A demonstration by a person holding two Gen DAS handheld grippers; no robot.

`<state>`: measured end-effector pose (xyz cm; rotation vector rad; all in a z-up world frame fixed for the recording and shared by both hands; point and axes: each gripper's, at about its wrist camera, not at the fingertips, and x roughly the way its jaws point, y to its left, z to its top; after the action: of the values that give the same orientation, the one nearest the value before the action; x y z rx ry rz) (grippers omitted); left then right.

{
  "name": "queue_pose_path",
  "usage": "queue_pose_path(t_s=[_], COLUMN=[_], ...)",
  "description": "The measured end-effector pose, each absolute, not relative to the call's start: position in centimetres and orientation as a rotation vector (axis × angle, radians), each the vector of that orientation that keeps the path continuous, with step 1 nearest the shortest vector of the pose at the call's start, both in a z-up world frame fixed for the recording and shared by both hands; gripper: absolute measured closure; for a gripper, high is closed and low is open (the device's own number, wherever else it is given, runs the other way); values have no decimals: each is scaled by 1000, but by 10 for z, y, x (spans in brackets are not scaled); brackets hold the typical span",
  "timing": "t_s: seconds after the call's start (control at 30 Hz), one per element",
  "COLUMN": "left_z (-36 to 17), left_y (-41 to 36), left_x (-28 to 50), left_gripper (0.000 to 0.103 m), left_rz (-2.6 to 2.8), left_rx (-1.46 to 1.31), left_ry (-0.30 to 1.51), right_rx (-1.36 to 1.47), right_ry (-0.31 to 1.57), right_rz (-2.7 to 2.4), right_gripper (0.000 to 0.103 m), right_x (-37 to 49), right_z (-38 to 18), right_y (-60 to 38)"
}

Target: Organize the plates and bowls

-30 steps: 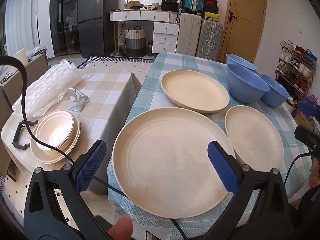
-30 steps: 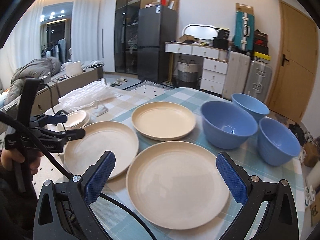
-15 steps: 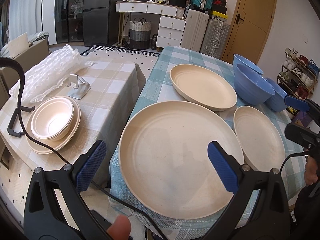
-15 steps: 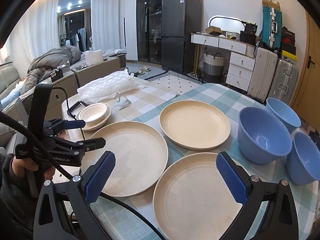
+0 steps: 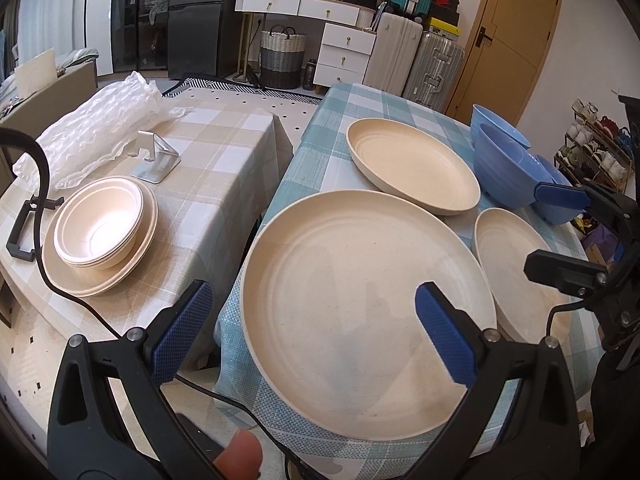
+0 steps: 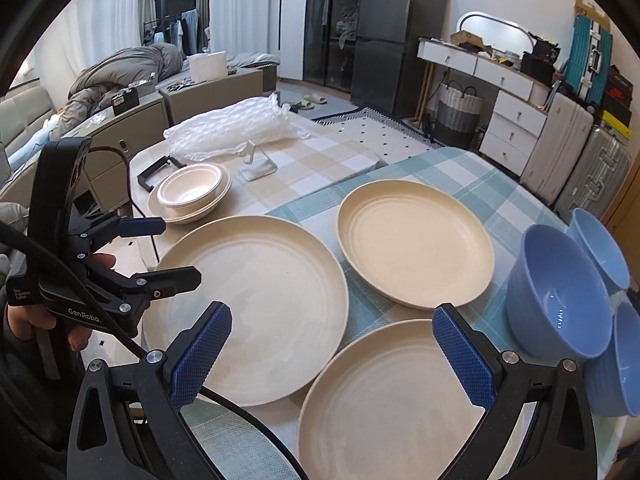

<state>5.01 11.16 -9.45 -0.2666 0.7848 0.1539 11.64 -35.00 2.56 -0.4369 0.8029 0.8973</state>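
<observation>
1. I judge this to be the start of the sorting: nothing on the teal-checked tabletop [image 5: 320,120] is stacked or held yet, and I am lining up on the first plate.
2. My left hand-held gripper [image 5: 314,330] hovers above the near rim of the large plate [image 5: 352,300], its jaws spread wide and empty.
3. My right hand-held gripper [image 6: 331,352] hangs above the small plate [image 6: 396,400], jaws likewise apart, gripping nothing.
4. The deep plate [image 6: 416,240] lies behind those two, and three blue bowls [image 6: 560,292] crowd together at the right edge (one is partly cut off by the frame).
5. On the beige-checked tabletop [image 5: 224,148] to the left, a cream bowl stack [image 5: 100,224] already rests on a plate, beside bubble wrap [image 5: 104,128] and a metal stand [image 5: 156,160].
6. Next, I think, I need to lower one hand-held gripper until a pad slides under a plate rim and then pinch it; the rims lie low on the cloth, so I would come in shallow and from the near edge.
</observation>
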Motion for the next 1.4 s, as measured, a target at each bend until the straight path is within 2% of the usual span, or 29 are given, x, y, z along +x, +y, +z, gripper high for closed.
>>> queue_pose_path(t_s=[0.2, 0.27, 0.43, 0.53, 0.63, 0.77, 0.87, 0.93, 1.07, 1.1, 1.27, 1.4], left_z=[-99, -99, -103, -106, -105, -108, -113, -115, -117, -118, -126, -129], left_y=[115, 117, 117, 117, 119, 122, 129, 133, 140, 140, 143, 147], left_x=[51, 51, 53, 53, 53, 53, 53, 53, 53, 53, 55, 54], left_gripper=[3, 6, 22, 27, 28, 29, 31, 37, 39, 42, 54, 69], left_rz=[141, 137, 120, 135, 138, 130, 116, 116, 104, 104, 121, 153], left_rx=[-292, -299, -295, -288, -293, -310, -350, -368, -407, -407, -419, -416], left_ry=[794, 792, 805, 813, 809, 816, 833, 828, 825, 829, 847, 851], right_rx=[-433, -428, -426, -437, -445, -458, -478, -502, -523, -521, -536, -543], right_ry=[887, 915, 961, 988, 1013, 1055, 1073, 1089, 1119, 1135, 1180, 1182], right_rz=[991, 1025, 1045, 1024, 1024, 1017, 1017, 1013, 1004, 1008, 997, 990], right_gripper=[0, 0, 1, 4, 8, 20, 23, 26, 29, 35, 50, 55], right_x=[127, 130, 139, 147, 152, 158, 161, 163, 166, 167, 172, 174], right_z=[17, 14, 7, 1, -5, -13, -20, -24, -34, -37, -49, -53], right_y=[-339, -335, -329, -325, -321, -315, -309, -303, -297, -296, -291, -290])
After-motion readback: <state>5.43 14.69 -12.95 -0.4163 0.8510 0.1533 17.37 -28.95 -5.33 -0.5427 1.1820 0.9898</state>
